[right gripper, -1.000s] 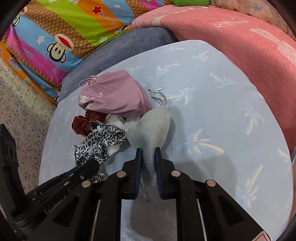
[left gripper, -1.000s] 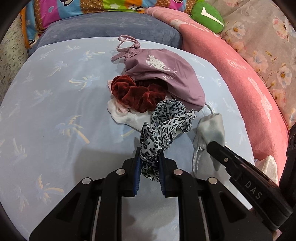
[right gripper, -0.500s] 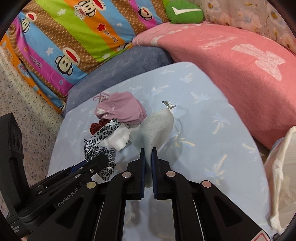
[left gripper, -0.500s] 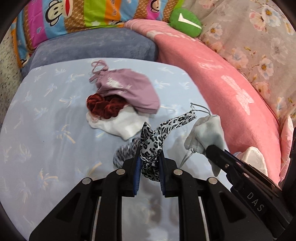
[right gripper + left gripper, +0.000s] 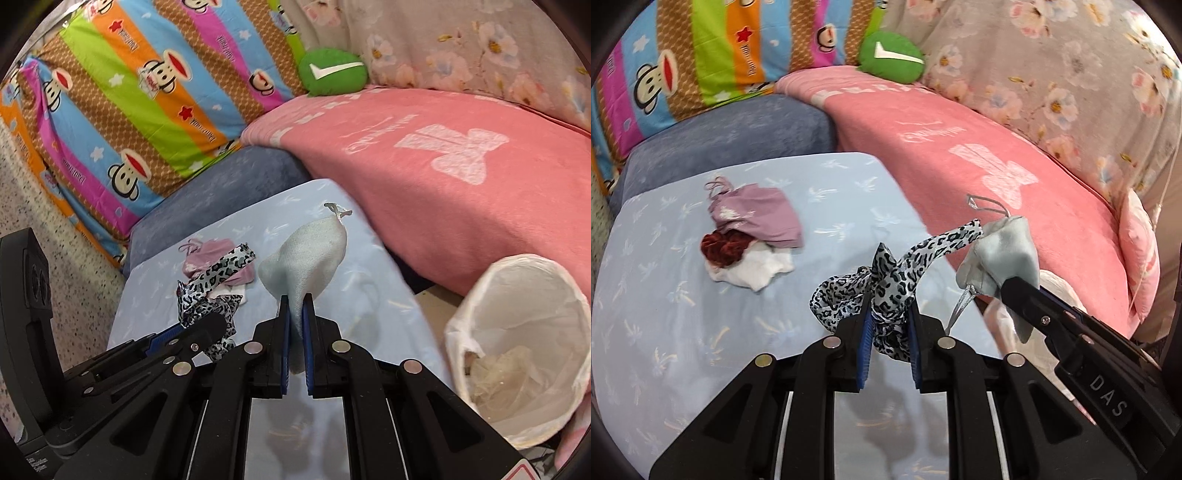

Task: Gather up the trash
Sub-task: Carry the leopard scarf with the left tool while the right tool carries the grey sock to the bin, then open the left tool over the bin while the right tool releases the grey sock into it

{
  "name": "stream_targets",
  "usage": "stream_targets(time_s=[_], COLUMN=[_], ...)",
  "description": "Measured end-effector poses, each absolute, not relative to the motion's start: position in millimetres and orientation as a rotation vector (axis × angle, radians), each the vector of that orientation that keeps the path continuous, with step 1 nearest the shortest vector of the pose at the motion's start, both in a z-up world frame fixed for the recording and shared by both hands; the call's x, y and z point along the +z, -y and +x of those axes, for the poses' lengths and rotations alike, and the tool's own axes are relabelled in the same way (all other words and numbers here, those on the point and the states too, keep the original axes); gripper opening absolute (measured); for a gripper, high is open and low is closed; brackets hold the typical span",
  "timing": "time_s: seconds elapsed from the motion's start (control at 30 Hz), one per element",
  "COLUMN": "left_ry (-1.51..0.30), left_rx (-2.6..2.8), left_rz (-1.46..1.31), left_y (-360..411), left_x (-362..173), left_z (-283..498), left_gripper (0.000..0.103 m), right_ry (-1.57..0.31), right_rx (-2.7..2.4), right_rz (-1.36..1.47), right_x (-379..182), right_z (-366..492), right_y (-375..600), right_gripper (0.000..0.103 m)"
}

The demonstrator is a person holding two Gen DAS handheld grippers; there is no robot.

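Both cloths have risen off the blue-sheeted bed (image 5: 683, 332): left gripper (image 5: 888, 332) clenches the limp leopard-print scarf (image 5: 894, 280), right gripper (image 5: 294, 339) pinches the soft, light grey pouch (image 5: 306, 258) by its end, near the bin (image 5: 517, 332).

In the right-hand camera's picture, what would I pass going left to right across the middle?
Leopard-print cloth held in the left gripper → grey-green pouch pinched in the right gripper → white-lined trash bin.
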State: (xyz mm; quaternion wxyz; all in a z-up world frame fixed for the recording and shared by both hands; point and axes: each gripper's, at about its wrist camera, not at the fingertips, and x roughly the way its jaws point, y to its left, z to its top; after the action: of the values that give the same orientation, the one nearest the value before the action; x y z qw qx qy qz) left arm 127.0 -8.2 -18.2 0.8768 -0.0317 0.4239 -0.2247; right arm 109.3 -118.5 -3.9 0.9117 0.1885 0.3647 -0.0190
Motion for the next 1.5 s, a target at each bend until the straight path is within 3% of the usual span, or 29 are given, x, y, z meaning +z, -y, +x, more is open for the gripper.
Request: stream_targets(time_s=[0.6,1.2,1.5], left_ry=[-0.857,-0.881,-0.872], left_rx=[-0.674,-0.787,-0.762], left_rz=[0.106,0.197,0.197], left_y=[135,205,210], left_x=[-10,-19,-19], left_z=[72,48,50], left_gripper=[0.017,0.019,0.044], right_ry=[-0.683,-0.678,-0.677], right_rx=[-0.236,-0.351,-0.368], right_rz=[0.492,0.553,0.564], right_x=[-3,-19,-22], right_z=[16,-28,-30], right_y=[240,299,307], right_gripper=[0.006,0.006,0.007])
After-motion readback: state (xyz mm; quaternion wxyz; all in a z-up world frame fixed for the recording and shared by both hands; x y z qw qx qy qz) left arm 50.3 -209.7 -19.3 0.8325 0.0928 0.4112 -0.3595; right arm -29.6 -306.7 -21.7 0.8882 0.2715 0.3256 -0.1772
